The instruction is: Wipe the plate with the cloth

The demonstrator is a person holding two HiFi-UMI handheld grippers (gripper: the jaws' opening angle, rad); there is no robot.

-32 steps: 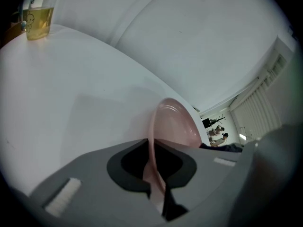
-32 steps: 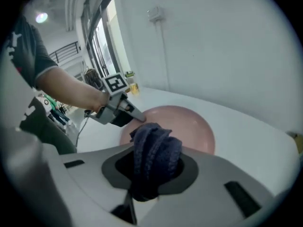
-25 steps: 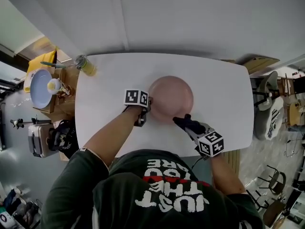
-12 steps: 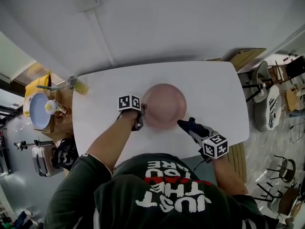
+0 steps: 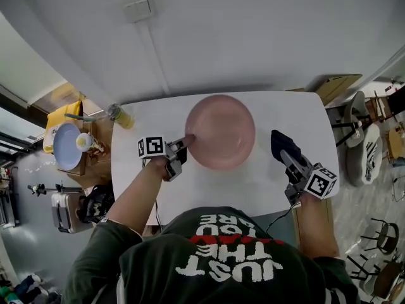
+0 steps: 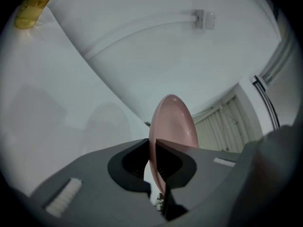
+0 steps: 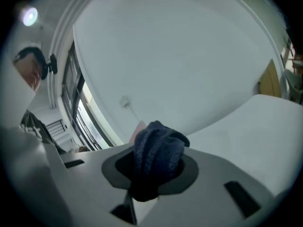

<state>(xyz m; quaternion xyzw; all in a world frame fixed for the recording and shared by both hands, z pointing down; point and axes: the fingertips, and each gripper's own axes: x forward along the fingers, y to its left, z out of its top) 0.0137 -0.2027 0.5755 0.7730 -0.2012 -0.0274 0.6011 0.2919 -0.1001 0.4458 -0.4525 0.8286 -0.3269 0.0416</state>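
The pink plate sits over the middle of the white tabletop, its hollow face turned up toward the head view. It seems to be held clear of the surface rather than resting on it, though the head view alone does not settle that.

The left gripper has the plate's near-left rim between its 2 jaws. They are closing on it, and the pads look pressed to both faces of the rim, so the plate is gripped at 1 edge.

The dark blue cloth is bunched into a wad and clamped in the right gripper. It is out to the right of the plate and apart from it, with no contact between cloth and plate in any view.

As a judgement, the 2 pick-ups are done — plate in one gripper, cloth in the other — and the wiping itself has not begun. What is left is to bring the wad onto the pink surface and rub across it. No dirt or wet patch can be made out on the plate.
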